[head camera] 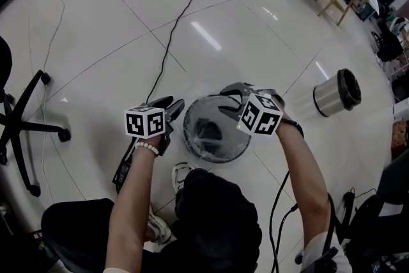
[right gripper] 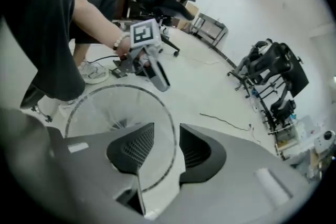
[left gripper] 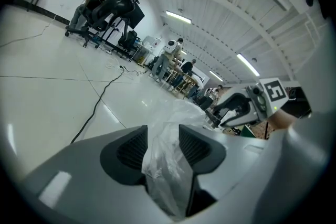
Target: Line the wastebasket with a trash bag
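Note:
The round wastebasket (head camera: 216, 151) stands on the floor between my two grippers, with a clear trash bag (head camera: 208, 132) sagging inside it. My left gripper (head camera: 172, 107) is at the basket's left rim. In the left gripper view the bunched clear bag (left gripper: 165, 165) fills the gap of the left gripper (left gripper: 164, 136), which is shut on it. My right gripper (head camera: 227, 99) hovers over the basket's far right rim. In the right gripper view the right gripper (right gripper: 167, 134) is open, and the basket's rim (right gripper: 126, 85) and floor show through the gap.
A second bin (head camera: 337, 93) lies on its side to the right. An office chair base (head camera: 25, 118) stands at the left and a black cable (head camera: 172, 41) runs across the floor. The person's shoe (head camera: 182, 172) is just behind the basket. Desks and people are far off.

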Motion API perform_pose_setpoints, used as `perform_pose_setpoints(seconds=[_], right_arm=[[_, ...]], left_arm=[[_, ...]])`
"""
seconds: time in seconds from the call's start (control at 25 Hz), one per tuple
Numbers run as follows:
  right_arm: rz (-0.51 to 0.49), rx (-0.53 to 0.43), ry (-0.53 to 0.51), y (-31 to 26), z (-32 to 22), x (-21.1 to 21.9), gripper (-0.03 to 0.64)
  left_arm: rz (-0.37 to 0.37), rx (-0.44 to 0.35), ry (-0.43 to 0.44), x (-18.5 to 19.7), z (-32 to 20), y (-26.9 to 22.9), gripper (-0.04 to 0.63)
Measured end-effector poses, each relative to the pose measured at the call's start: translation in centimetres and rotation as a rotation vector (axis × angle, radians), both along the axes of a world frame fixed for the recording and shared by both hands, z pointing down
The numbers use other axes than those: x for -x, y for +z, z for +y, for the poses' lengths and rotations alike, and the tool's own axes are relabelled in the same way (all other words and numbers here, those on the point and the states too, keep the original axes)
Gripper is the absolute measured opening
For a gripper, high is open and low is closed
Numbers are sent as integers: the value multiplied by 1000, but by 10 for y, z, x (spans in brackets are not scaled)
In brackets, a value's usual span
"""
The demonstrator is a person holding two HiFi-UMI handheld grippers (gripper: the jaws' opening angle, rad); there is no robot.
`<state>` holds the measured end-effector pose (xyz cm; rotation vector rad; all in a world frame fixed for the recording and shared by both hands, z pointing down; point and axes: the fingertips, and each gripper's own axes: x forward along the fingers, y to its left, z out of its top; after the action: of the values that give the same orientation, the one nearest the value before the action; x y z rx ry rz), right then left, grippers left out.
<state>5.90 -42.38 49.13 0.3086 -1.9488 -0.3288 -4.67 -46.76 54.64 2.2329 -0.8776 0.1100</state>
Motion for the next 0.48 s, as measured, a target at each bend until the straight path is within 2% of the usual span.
perform_pose_setpoints(seconds=[0.04,0.12,0.2,0.24,0.28,0.36,0.44,0.48], right_arm=[[-8,-22,16,-2,-9,-5,155],[-32,-34,33,2,-20,-7,210],[-73,-18,44,12,-29,-1,247],[-95,-2,49,18,-34,3,253],[-111,18,53,25,-39,8,255],[-111,66,57,44,-47,13,255],[-77,122,70,66,-50,9,255],[-60,157,83,76,-49,4,255]], left_arm=[[14,-11,-14,2,0,-3,200],[71,-48,-54,10,-2,-18,296],[117,-106,-57,18,-2,-40,308],[119,-145,-28,16,0,-51,307],[101,-185,20,10,2,-61,307],[19,-240,136,-13,6,-68,304],[-52,-225,230,-37,9,-54,302],[-61,-191,263,-45,13,-43,301]])
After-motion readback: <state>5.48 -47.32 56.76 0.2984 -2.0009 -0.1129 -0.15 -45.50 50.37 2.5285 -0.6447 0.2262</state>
